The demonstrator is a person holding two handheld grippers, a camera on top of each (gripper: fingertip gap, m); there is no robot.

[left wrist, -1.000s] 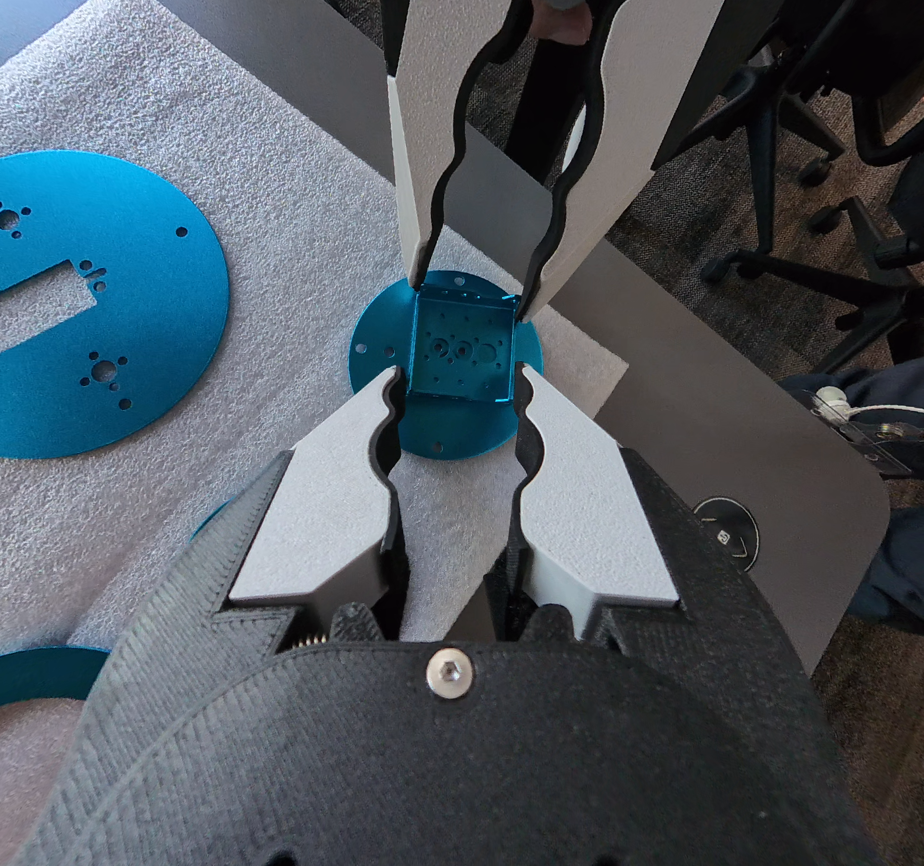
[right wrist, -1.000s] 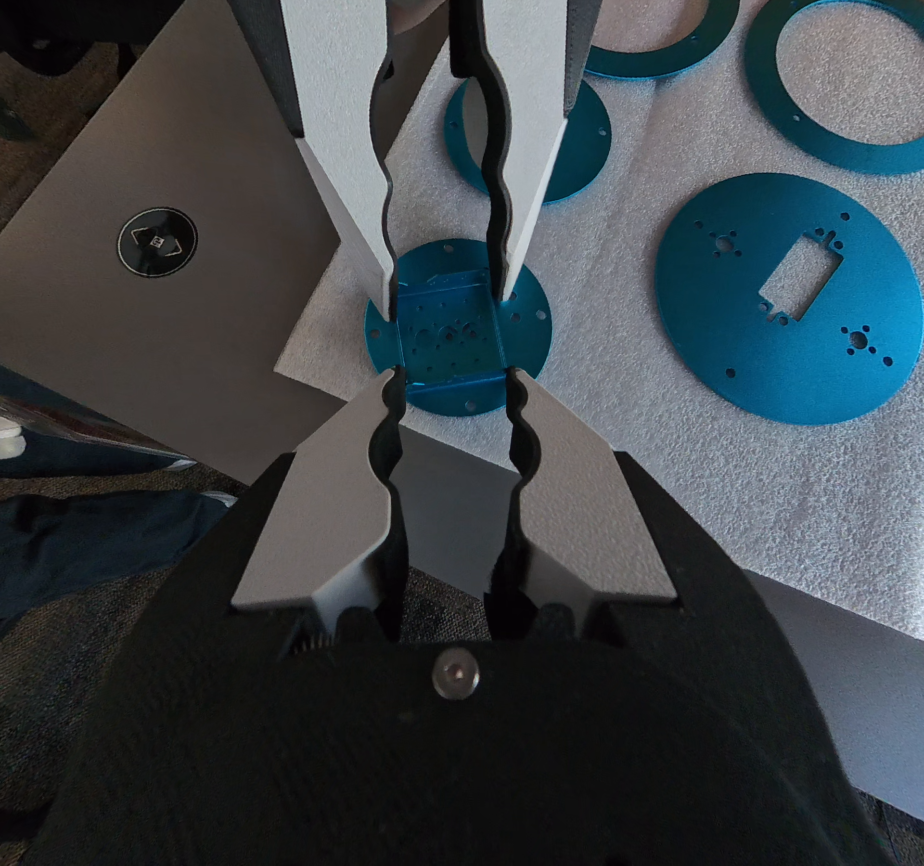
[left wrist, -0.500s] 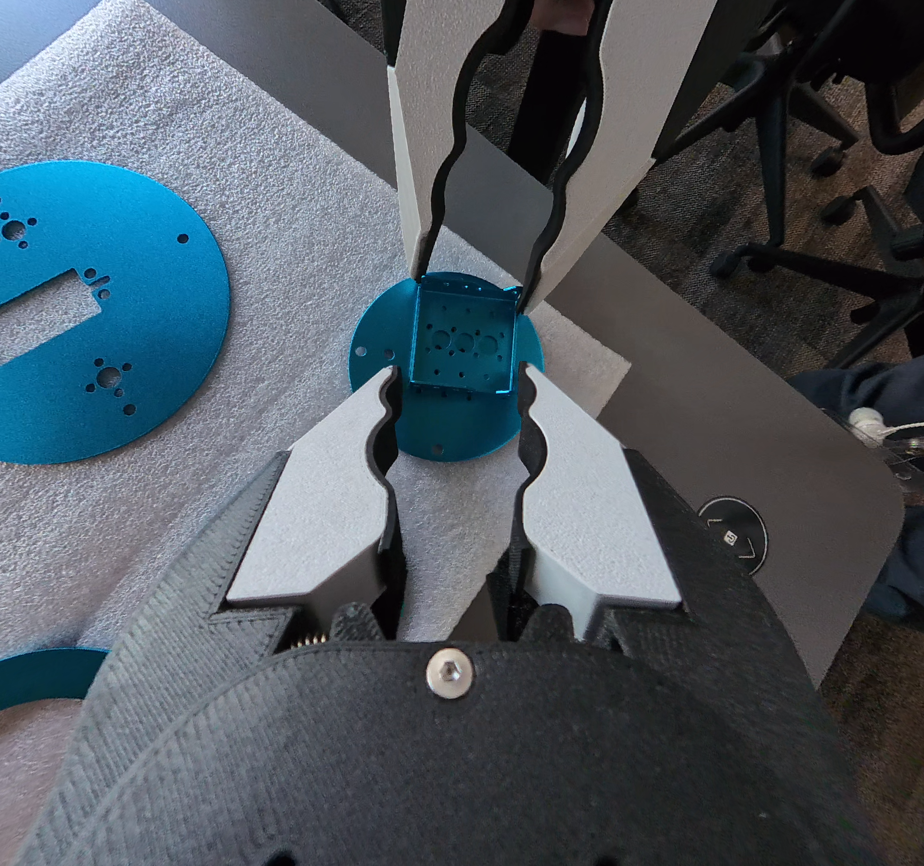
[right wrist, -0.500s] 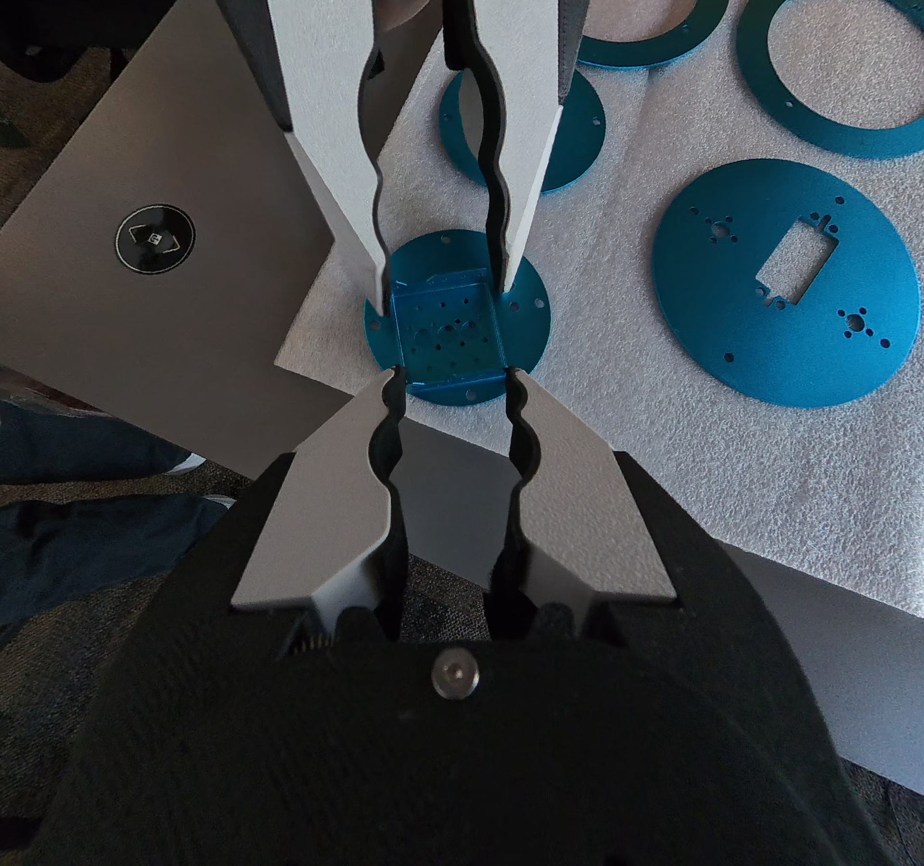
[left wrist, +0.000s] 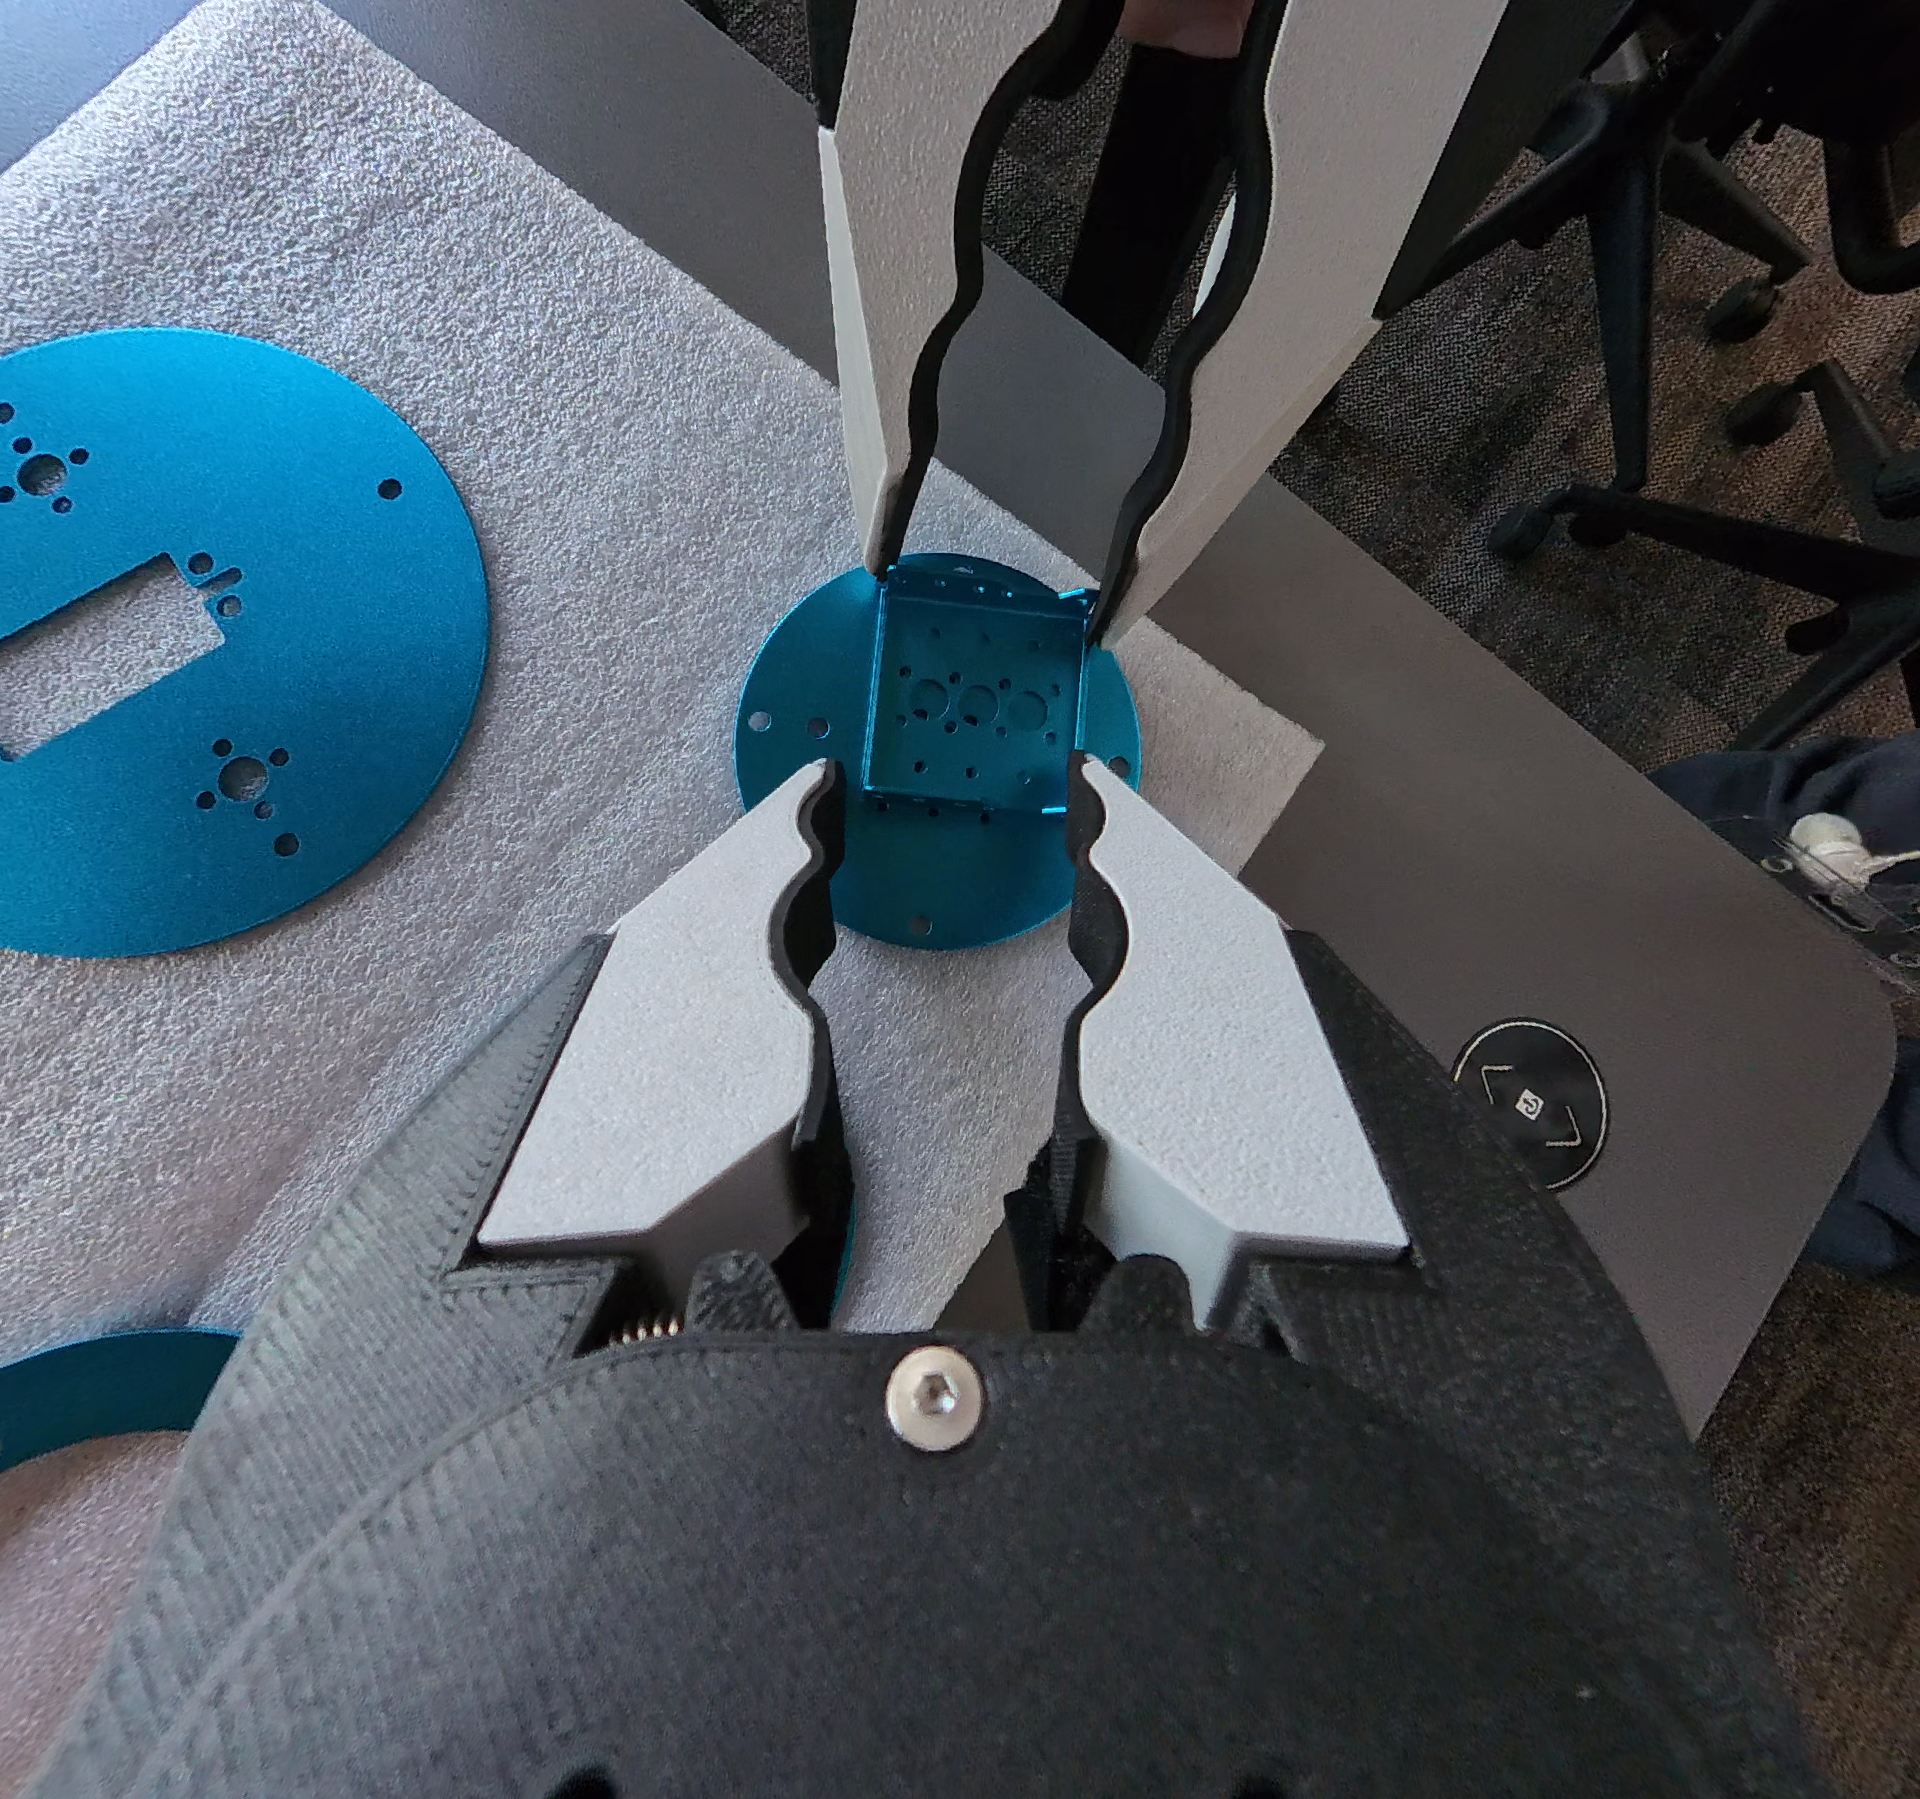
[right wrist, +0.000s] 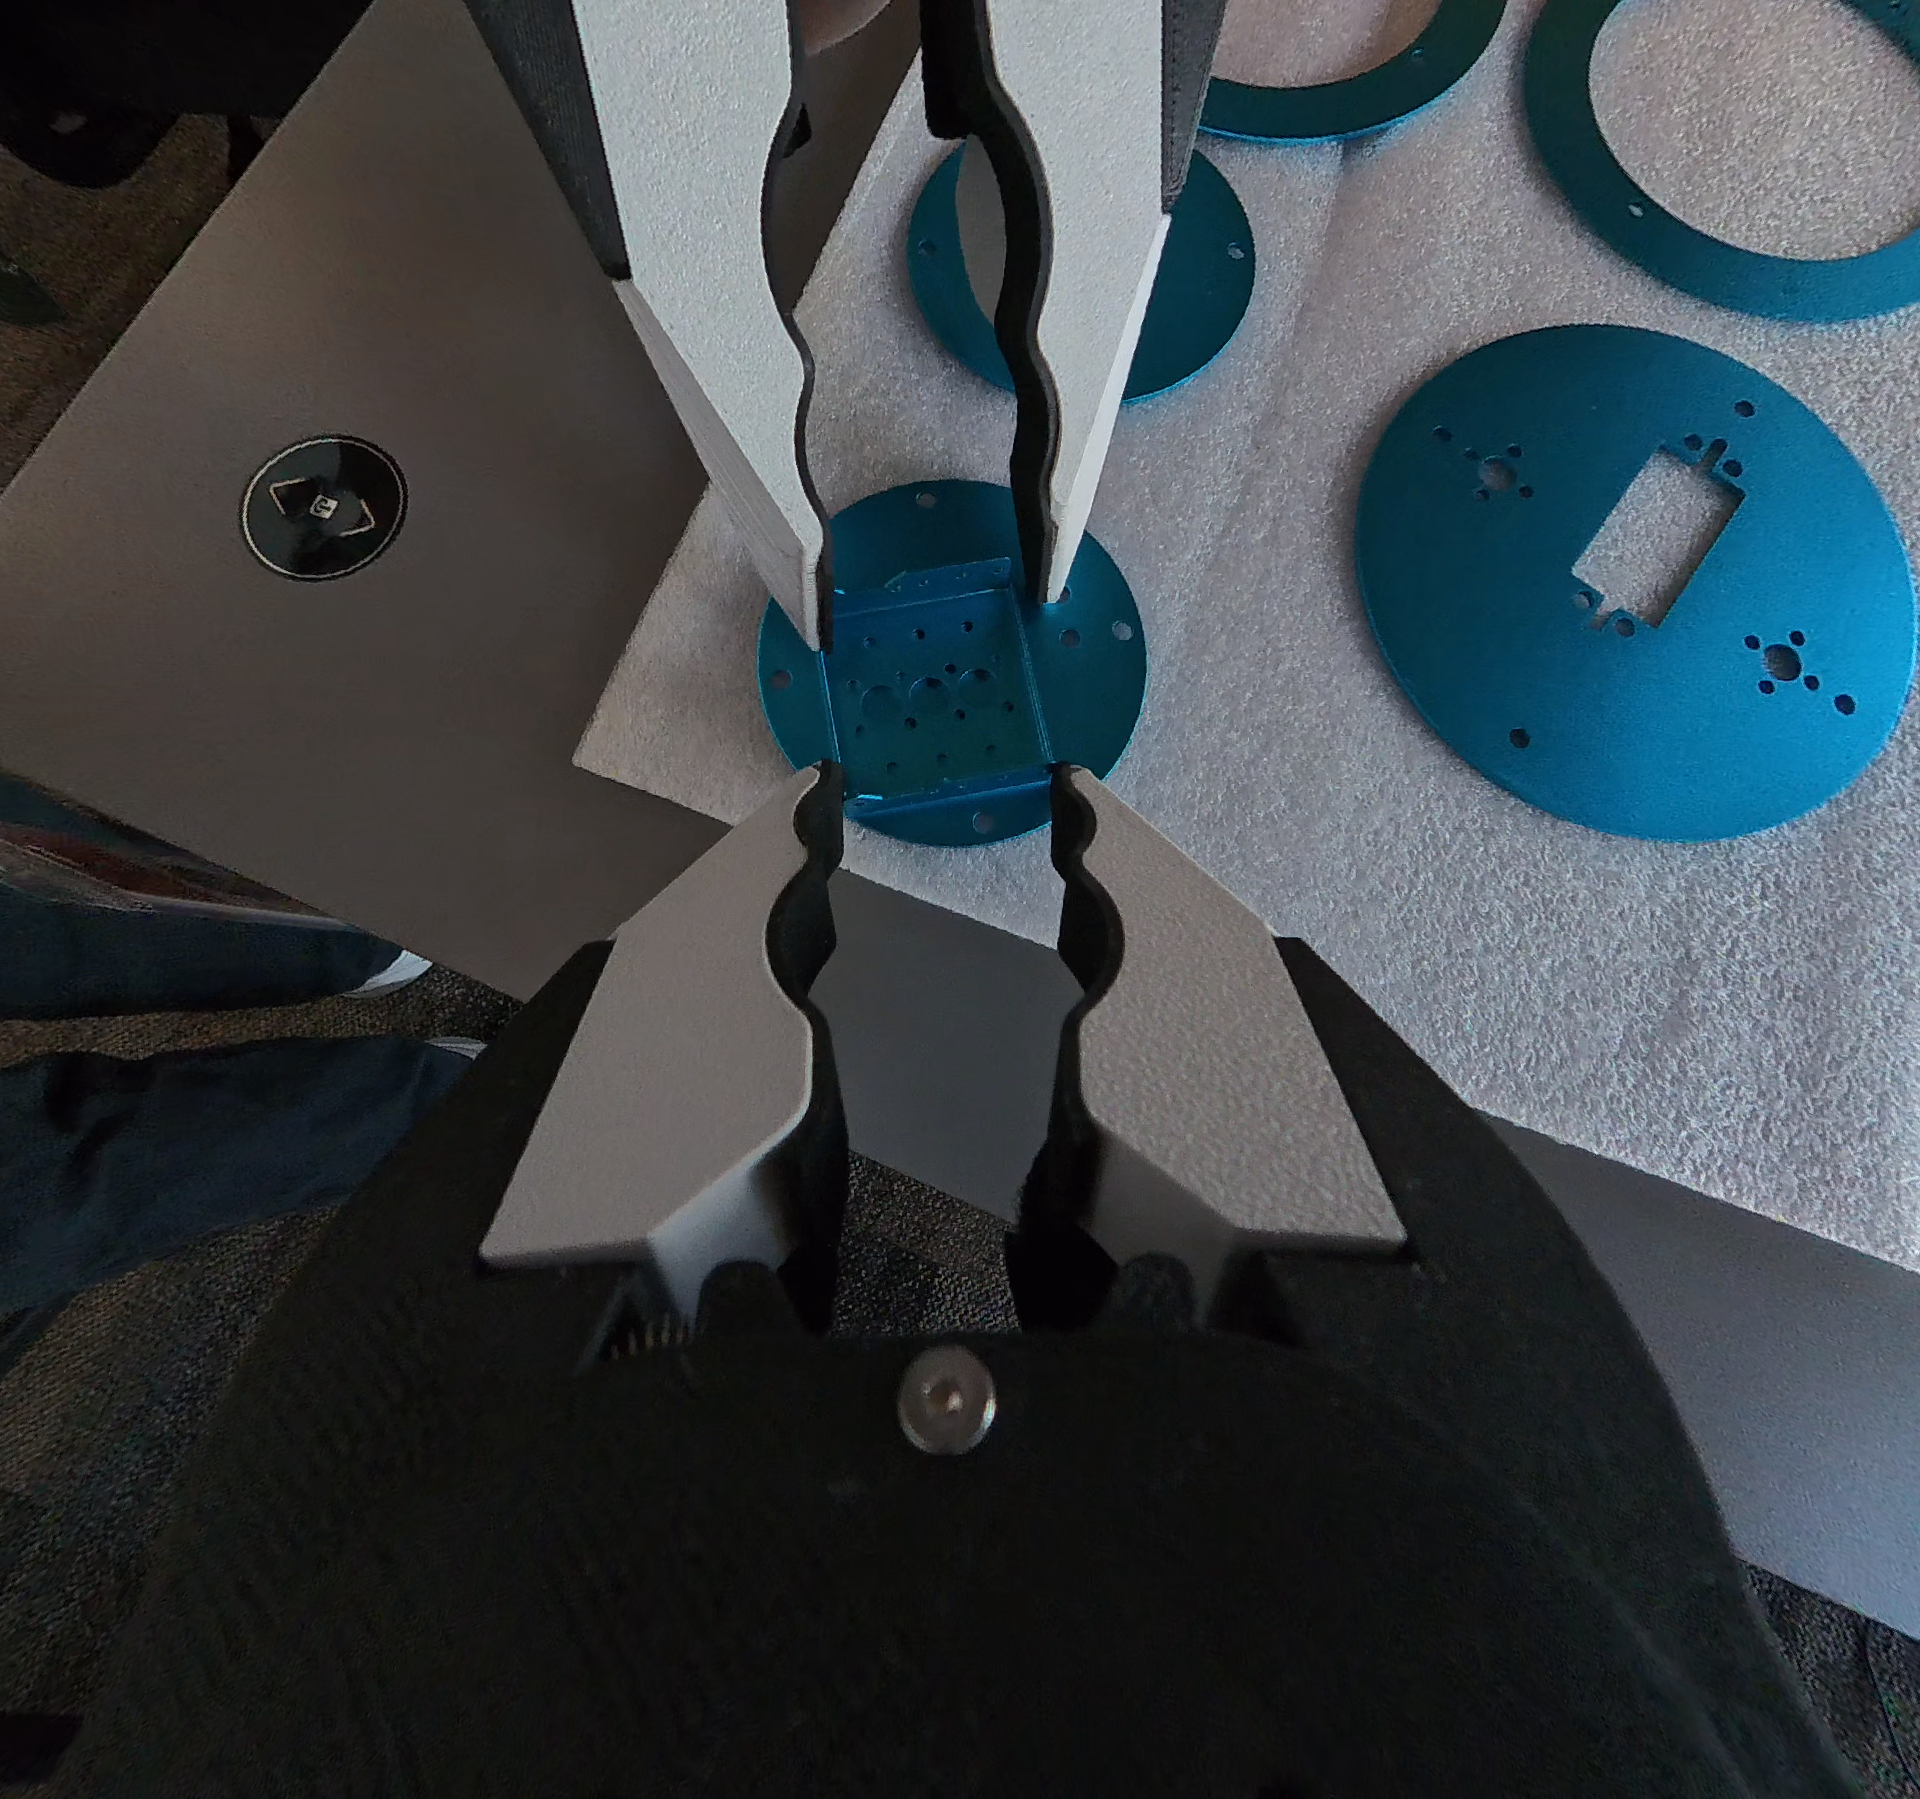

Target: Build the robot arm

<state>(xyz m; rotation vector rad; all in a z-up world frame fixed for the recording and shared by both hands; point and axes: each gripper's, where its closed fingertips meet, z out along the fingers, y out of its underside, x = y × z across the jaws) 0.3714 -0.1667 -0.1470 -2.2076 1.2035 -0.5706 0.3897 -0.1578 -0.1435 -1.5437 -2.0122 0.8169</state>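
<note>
**Two grippers meet over a blue bracket on a small disc**

The landmark is the small blue disc lying at the corner of the white foam sheet, which covers part of the grey table. On this disc sits a blue square bracket, a shallow open tray shape with raised walls and a floor pierced by round holes; nothing lies inside it.

The left gripper comes at the bracket from one side, its jaws parted to about the bracket's width, with the tips just at the near corners. Whether the pads press the walls cannot be told. The right gripper comes from the opposite side, spread to the same degree, its tips at the other two corners of the bracket; again, contact is not clear. In each wrist view the other gripper shows as long white fingers reaching down to the far corners.

Beyond the small disc, on the foam, lie a second small blue disc partly behind the left gripper's fingers, a large blue disc with a rectangular cut-out, and two blue rings. Off the foam, beside the small disc, a round black inset is set in the table top. Past the table edge are black office chairs on carpet
</note>
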